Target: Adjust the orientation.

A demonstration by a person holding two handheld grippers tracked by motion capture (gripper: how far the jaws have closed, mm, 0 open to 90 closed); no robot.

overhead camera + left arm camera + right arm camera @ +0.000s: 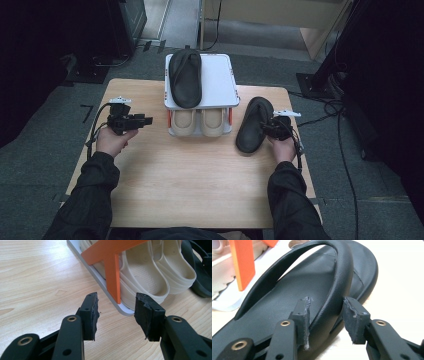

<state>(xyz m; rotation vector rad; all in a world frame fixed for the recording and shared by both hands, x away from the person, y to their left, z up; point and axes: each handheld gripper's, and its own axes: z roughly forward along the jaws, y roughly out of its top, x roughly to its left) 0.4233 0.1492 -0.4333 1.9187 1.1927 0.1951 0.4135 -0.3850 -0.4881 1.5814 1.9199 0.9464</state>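
Observation:
A black flip-flop (pixel 254 125) lies on the wooden table (pixel 200 175), right of a white two-tier shoe rack (pixel 220 80). My right gripper (pixel 272 126) sits at the flip-flop's right side. In the right gripper view its jaws (pixel 327 315) straddle the black strap (pixel 337 290); a gap shows beside the right pad, so the gripper is open. A second black flip-flop (pixel 185 77) rests on the rack's top shelf. A pair of cream shoes (pixel 199 121) fills the lower shelf. My left gripper (pixel 149 120) is open and empty left of the rack, facing its corner (pixel 116 312).
Orange braces (pixel 113 272) hold up the rack's top shelf, beside the cream shoes (pixel 147 272). The rack's white base (pixel 100 282) lies flat on the table. Bare wood stretches across the near half of the table. Cables and dark stands surround the table on the floor.

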